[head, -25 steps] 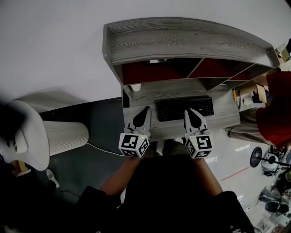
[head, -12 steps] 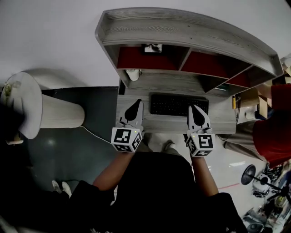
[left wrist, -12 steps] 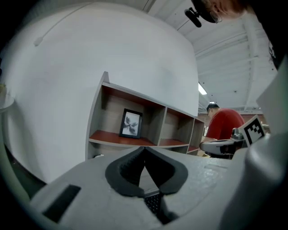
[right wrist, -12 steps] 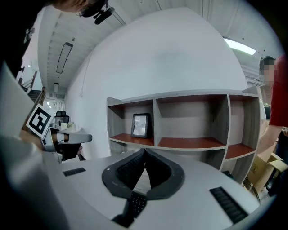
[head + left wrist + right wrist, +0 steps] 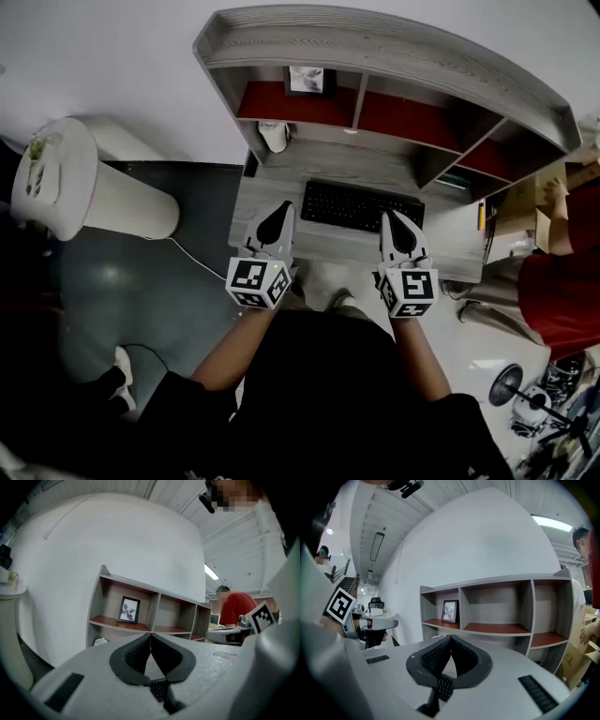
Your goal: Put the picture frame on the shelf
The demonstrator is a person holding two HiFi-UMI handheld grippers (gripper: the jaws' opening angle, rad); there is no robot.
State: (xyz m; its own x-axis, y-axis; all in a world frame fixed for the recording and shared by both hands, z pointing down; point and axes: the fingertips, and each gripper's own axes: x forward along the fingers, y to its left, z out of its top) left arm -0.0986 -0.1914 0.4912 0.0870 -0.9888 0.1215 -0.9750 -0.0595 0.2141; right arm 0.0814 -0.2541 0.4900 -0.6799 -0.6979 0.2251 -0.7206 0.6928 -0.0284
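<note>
The picture frame (image 5: 307, 80) stands upright in the left compartment of the grey shelf (image 5: 375, 42), on its red board; it also shows in the left gripper view (image 5: 129, 610) and the right gripper view (image 5: 450, 611). My left gripper (image 5: 281, 214) hovers over the desk's front left, shut with nothing between its jaws. My right gripper (image 5: 392, 223) is level with it to the right, over the front of the keyboard (image 5: 361, 206), jaws likewise shut and empty. Both grippers are well back from the shelf.
A white roll-like object (image 5: 273, 135) sits on the desk (image 5: 281, 178) under the shelf's left end. A white round side table (image 5: 56, 178) stands to the left. A person in red (image 5: 572, 272) is at the right beside boxes.
The head view has shifted so the shelf interior and the frame show more fully. Both grippers stay shut and in about the same place over the desk front.
</note>
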